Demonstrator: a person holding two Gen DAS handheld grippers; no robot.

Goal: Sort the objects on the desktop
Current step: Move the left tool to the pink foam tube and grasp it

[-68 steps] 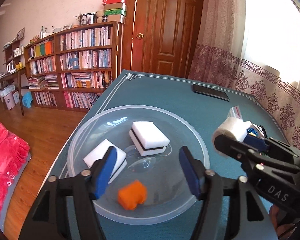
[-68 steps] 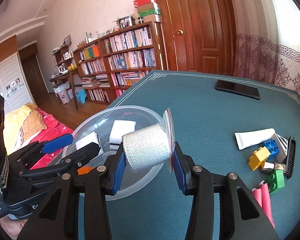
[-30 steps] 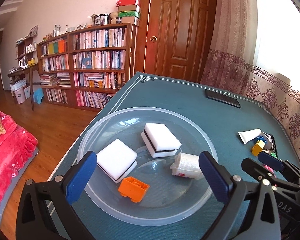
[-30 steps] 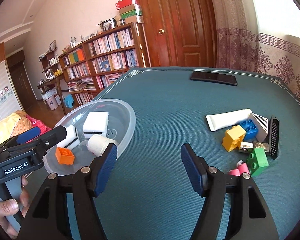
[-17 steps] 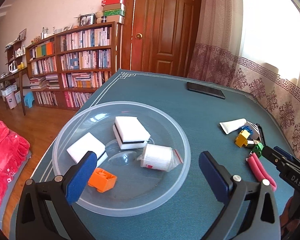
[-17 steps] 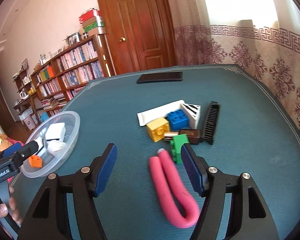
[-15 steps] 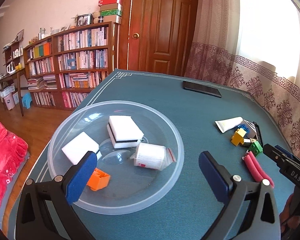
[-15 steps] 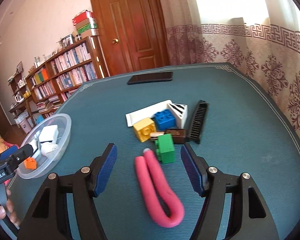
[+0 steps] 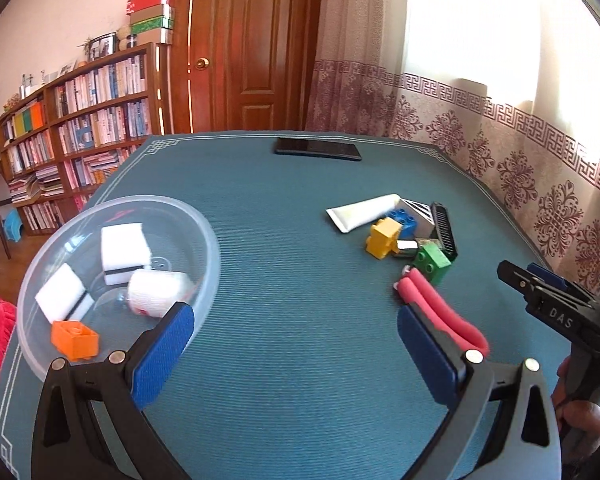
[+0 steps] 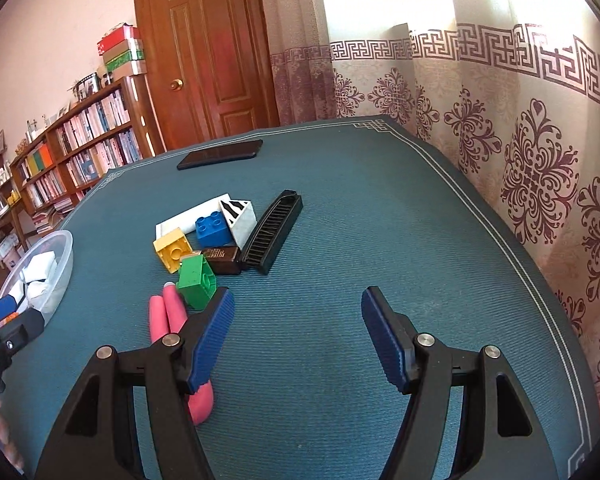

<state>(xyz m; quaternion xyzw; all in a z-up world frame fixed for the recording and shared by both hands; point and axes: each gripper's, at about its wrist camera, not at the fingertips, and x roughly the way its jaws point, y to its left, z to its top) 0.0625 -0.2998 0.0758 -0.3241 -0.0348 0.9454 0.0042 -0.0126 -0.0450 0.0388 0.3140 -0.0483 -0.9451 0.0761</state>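
In the left wrist view, we are holding the left gripper [image 9: 296, 340] with its jaws wide apart and empty over bare counter [image 9: 260, 184], between the bowl [image 9: 210, 236] and the pile. The bowl is sitting at the counter's left edge with two sponges [image 9: 122, 246], a roll [image 9: 156, 292] and an orange brick [image 9: 75, 339] inside. To the right, the tube [image 9: 362, 212], yellow brick [image 9: 383, 237], blue brick [image 9: 404, 218], green brick [image 9: 434, 261], comb [image 9: 444, 228] and pink loop [image 9: 440, 306] are lying clustered, touching one another; a phone [image 9: 318, 149] is lying well apart at the far edge. In the right wrist view, we are aiming the right gripper [image 10: 296, 338], jaws also spread and empty, at bare cloth just right of the pile; its left pad is sitting over the pink loop [image 10: 168, 316], with the green brick [image 10: 196, 280] just beyond. We are judging that the next pick is coming from this pile, and the risk is crowding: the green brick is touching the loop and a small dark bottle [image 10: 224, 260], so closing on one could be dragging or knocking a neighbour. The loop looks soft and could be bending out of the pads. The bowl is sitting close to the counter edge, so a careless nudge from the left gripper might be tipping it off.
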